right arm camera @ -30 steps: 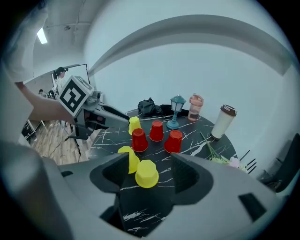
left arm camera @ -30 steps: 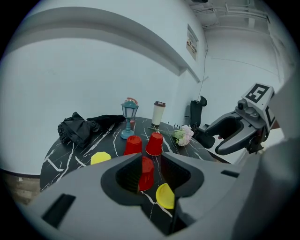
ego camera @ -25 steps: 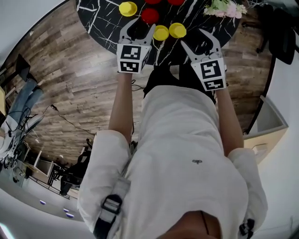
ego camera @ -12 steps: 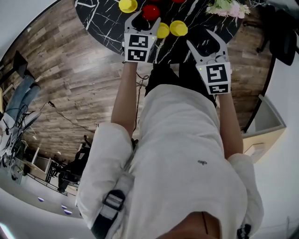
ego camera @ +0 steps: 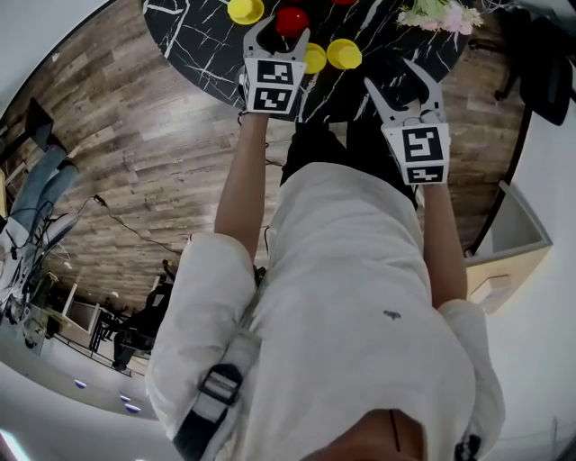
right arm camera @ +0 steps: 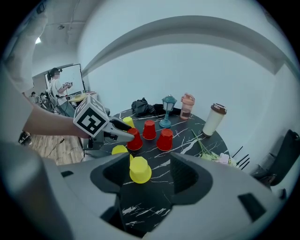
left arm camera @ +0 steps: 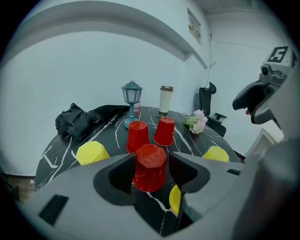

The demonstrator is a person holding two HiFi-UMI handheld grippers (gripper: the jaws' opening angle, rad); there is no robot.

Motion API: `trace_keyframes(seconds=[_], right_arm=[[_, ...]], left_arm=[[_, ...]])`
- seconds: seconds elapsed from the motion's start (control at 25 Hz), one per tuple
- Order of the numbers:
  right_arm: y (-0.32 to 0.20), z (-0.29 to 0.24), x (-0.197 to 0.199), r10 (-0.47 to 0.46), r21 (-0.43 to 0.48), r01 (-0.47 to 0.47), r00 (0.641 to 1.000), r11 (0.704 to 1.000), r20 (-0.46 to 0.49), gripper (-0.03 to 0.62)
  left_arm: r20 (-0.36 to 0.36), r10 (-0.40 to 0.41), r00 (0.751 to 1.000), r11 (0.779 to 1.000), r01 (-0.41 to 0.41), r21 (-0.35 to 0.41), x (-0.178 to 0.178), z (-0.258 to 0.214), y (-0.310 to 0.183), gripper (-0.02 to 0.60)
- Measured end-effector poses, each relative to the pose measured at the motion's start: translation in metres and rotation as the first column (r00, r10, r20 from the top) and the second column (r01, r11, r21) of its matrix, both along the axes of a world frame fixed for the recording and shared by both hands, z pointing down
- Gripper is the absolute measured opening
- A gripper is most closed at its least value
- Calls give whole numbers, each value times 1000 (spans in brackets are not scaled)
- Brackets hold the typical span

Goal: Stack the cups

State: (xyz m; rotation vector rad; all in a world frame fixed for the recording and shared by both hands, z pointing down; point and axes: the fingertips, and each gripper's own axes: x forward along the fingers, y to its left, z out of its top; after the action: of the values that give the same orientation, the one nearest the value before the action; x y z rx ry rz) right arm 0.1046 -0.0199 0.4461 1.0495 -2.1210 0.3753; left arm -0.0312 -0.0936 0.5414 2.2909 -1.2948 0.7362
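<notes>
Head view: L gripper has pushed farther out over the table. Its jaws have just been opening and now straddle the nearest red cup. That cup stands upside down, just far-left of 2 yellow cups. A sec ago it sat off the gripper's right tip. R gripper has barely shifted and hangs over the table's near right edge.

L gripper view: the red cup is between the spread jaws with a thin gap each side, so the pads aren't pressing yet. 2 more red cups stand farther back, side by side.

R gripper view: jaws are wide apart and hold nothing. One yellow cup shows between them but lies ahead on the table, well short of the pads.

Meaning: the approach to the red cup looks done. Next is prob. close, lift, and drop it over another red one. Nothing is stacked yet.
</notes>
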Motion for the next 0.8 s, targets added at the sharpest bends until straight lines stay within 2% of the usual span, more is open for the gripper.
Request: trace_keyframes(seconds=[0.56,0.8], right_arm=[[2,1,-10,-12,-4,12,1000,1000,21,268],[-1,2,-22,-27,0,27,999,1000,40,265]], left_arm=[[-6,-29,1000,999,29,45,-27,-17,8,206],[22,12,1000,998,-13,63,-34,-16,23,206]])
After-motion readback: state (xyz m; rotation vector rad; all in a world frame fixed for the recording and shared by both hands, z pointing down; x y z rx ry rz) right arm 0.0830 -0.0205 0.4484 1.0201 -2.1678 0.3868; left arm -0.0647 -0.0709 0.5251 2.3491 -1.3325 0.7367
